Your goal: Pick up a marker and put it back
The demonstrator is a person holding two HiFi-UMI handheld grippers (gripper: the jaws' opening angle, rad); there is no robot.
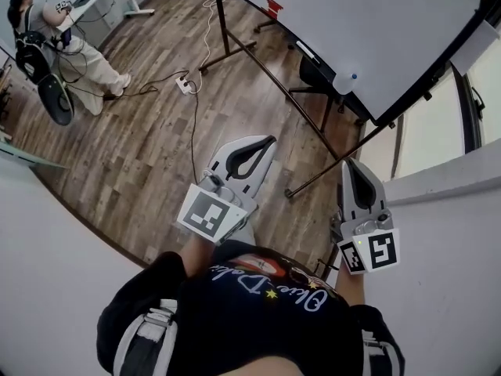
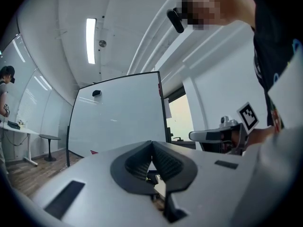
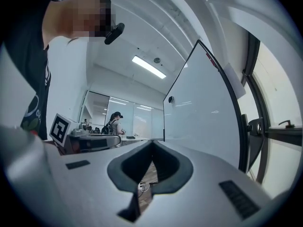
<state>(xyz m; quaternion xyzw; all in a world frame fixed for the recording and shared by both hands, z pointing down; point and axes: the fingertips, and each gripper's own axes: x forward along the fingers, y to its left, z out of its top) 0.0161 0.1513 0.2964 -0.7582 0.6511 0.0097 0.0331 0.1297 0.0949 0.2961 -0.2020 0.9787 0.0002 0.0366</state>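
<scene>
Head view shows left tongs [image 1: 268, 141] and right tongs [image 1: 349, 164] closed, empty.

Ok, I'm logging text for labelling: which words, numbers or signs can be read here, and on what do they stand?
No text here can be quoted with confidence.
Shirt print: pale cursive lettering on the person's black shirt, upside down and warped, not readable.
Left cube and right cube: black-and-white square marker patterns, no letters or numbers.
Whiteboard: no writing visible.
</scene>
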